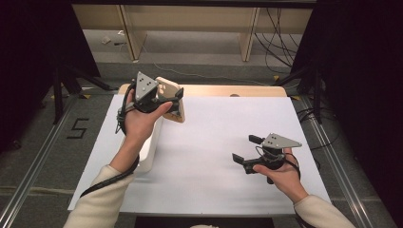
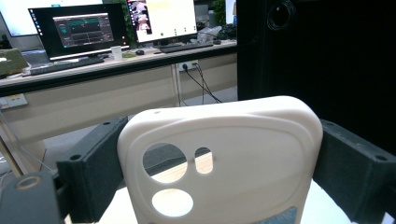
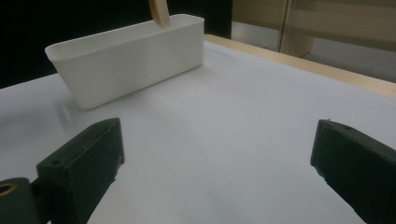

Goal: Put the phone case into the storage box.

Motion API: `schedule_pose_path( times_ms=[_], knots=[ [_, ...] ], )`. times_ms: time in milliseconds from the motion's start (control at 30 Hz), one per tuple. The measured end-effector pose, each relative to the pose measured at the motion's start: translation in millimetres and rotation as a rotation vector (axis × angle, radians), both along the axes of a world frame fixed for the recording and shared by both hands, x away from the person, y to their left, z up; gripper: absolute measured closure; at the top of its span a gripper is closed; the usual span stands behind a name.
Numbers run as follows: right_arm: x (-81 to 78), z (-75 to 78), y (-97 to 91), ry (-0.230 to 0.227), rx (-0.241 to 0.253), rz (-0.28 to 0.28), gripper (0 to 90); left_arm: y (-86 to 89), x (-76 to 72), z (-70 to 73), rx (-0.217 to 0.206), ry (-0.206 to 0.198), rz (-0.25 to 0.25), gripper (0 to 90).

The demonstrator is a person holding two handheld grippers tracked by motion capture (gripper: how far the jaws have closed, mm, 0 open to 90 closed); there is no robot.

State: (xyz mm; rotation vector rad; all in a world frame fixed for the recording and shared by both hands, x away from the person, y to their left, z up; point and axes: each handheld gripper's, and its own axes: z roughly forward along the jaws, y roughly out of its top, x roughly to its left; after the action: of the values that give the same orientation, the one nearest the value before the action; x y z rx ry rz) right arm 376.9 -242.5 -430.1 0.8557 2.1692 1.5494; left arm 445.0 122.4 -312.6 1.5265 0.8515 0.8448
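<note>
My table [image 1: 266,90], covered by a white sheet [image 1: 228,142], stands on grey carpet [image 1: 43,142] marked with a black "5" [image 1: 77,128]. Black curtains [image 1: 351,61] flank both sides. Ahead, a pale wooden desk [image 2: 93,88] carries lit monitors [image 2: 77,30] and keyboards [image 2: 187,46], with cables [image 1: 278,38] trailing on the floor beneath
</note>
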Motion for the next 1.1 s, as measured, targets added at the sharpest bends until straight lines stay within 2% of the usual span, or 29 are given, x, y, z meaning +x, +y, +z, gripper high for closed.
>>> schedule_pose_path(
  times_ms=[500,800,1100],
  knots=[
    [-0.3,-0.2,0.1,0.003,-0.003,0.002,3.7,6.1,0.9,2.8,-0.001,-0.009,0.005,10.0],
    [-0.5,-0.8,0.8,0.006,-0.003,0.002,3.6,9.7,1.2,2.8,-0.008,0.004,0.009,10.0],
    [-1.2,-0.3,0.6,0.002,0.002,0.009,3.7,15.0,1.6,4.8,-0.007,0.000,0.023,10.0]
  ],
)
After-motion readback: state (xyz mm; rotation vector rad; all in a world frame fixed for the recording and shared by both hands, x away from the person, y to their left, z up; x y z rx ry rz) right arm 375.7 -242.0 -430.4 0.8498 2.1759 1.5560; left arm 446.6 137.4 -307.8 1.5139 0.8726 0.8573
